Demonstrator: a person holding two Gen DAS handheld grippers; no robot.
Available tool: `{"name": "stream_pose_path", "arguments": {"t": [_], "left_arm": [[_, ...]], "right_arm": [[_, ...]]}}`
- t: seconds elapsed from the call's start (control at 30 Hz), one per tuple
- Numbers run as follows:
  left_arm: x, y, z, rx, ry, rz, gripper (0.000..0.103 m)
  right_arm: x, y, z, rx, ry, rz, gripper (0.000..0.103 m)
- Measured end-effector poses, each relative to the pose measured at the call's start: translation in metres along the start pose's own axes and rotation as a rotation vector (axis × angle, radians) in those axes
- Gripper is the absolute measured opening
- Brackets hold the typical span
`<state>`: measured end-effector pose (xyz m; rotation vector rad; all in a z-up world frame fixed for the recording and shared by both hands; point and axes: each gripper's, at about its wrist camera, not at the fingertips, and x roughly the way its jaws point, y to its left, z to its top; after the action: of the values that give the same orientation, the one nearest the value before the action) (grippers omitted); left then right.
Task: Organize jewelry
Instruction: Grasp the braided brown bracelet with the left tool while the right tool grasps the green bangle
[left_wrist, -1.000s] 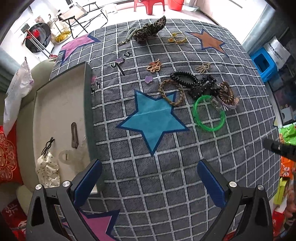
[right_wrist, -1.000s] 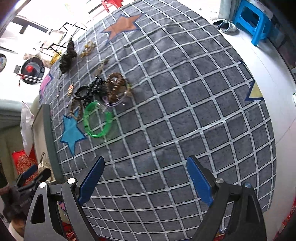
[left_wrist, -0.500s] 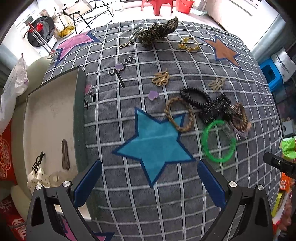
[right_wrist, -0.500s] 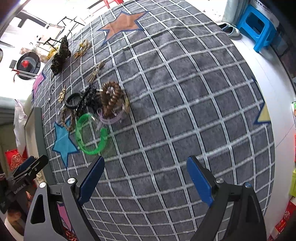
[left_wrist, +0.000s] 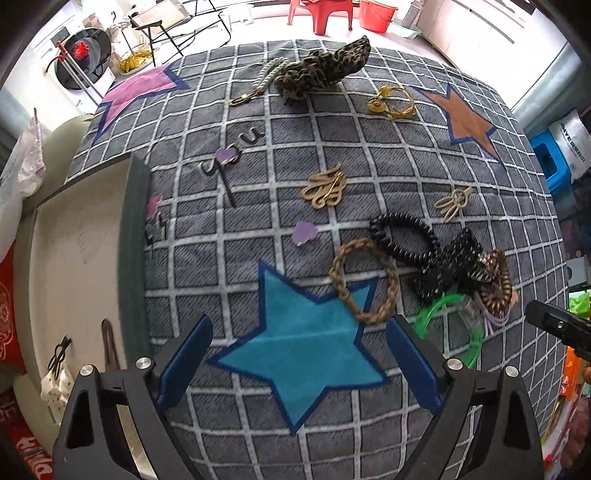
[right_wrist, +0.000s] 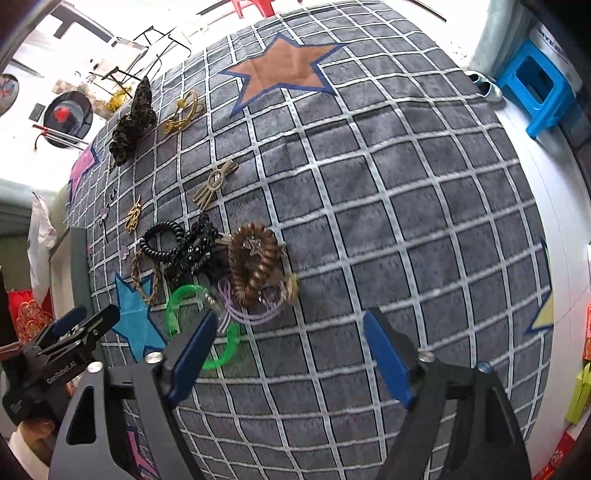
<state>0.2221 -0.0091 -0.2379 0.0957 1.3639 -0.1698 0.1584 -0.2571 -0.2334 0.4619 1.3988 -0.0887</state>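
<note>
Both claws, left gripper (left_wrist: 299, 354) and right gripper (right_wrist: 288, 347), hung wide open and empty above the heaped hair ties (right_wrist: 207, 254), probably spread for picking toward the tray (left_wrist: 74, 258) at left.

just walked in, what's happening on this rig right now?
A person holds two handheld grippers over a grey checked cloth strewn with hair ties and jewelry. Both are open and empty: the left gripper hangs above the blue star patch, the right gripper sits near the pile with the green bangle and brown coil hair tie. A white tray at the cloth's left edge already holds a few pieces. Most items are not yet sorted.
</note>
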Motion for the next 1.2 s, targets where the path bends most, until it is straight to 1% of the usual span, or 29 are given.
{"name": "stream_pose_path", "arguments": {"t": [0.07,0.13,0.27,0.43,0.47,0.53,0.6,0.63,0.67,0.73,0.77,0.8,0.83,0.87,0.9,0.93,0.97,1.0,1.03,1.2], "left_arm": [[0.004,-0.003,0.004,0.008,0.005,-0.002,0.086],[0.009,-0.006,0.007,0.008,0.010,-0.002,0.086],[0.019,-0.010,0.011,0.011,0.014,0.000,0.086],[0.033,-0.015,0.013,0.013,0.027,0.008,0.086],[0.035,-0.015,0.013,0.015,0.027,0.010,0.086],[0.040,-0.019,0.013,0.023,0.029,0.018,0.079],[0.040,-0.020,0.013,0.027,0.019,0.019,0.078],[0.040,-0.022,0.013,0.031,0.018,0.019,0.078],[0.040,-0.023,0.013,0.033,0.014,0.015,0.074],[0.038,-0.024,0.013,0.044,0.007,0.014,0.067],[0.038,-0.031,0.014,0.050,0.004,0.012,0.062],[0.038,-0.033,0.013,0.057,0.001,0.010,0.055],[0.036,-0.036,0.013,0.070,-0.004,0.007,0.050],[0.035,-0.037,0.012,0.078,-0.007,0.004,0.039],[0.034,-0.040,0.013,0.085,-0.008,-0.001,0.027],[0.033,-0.042,0.013,0.089,-0.004,-0.005,0.022],[0.033,-0.042,0.013,0.088,-0.001,-0.007,0.011],[0.033,-0.039,0.013,0.083,0.005,-0.023,0.009],[0.032,-0.040,0.014,0.076,0.010,-0.037,0.009],[0.019,-0.029,0.009,0.067,-0.005,-0.087,0.008]], "right_arm": [[0.004,0.002,0.004,-0.005,0.001,0.003,0.075],[0.006,0.005,0.005,-0.008,0.005,0.009,0.070],[0.009,0.011,-0.002,-0.022,0.027,0.041,0.069],[0.023,0.018,-0.021,0.005,0.084,0.083,0.068],[0.029,0.022,-0.026,0.004,0.094,0.082,0.067],[0.040,0.028,-0.031,0.010,0.109,0.068,0.060],[0.040,0.038,-0.035,-0.009,0.079,0.032,0.058],[0.042,0.043,-0.036,-0.022,0.082,0.022,0.054],[0.042,0.046,-0.036,-0.029,0.075,0.002,0.053],[0.044,0.056,-0.037,-0.050,0.068,-0.033,0.048],[0.045,0.060,-0.038,-0.061,0.064,-0.051,0.046],[0.046,0.064,-0.039,-0.073,0.061,-0.071,0.042],[0.047,0.067,-0.039,-0.082,0.056,-0.089,0.037],[0.047,0.069,-0.040,-0.090,0.051,-0.109,0.034],[0.047,0.070,-0.040,-0.091,0.050,-0.116,0.024],[0.048,0.070,-0.041,-0.087,0.049,-0.115,0.014],[0.048,0.069,-0.041,-0.079,0.049,-0.114,0.013],[0.047,0.070,-0.040,-0.076,0.048,-0.112,0.010],[0.047,0.068,-0.040,-0.071,0.049,-0.106,0.008],[0.037,0.051,-0.043,-0.028,0.046,-0.037,0.007]]}}
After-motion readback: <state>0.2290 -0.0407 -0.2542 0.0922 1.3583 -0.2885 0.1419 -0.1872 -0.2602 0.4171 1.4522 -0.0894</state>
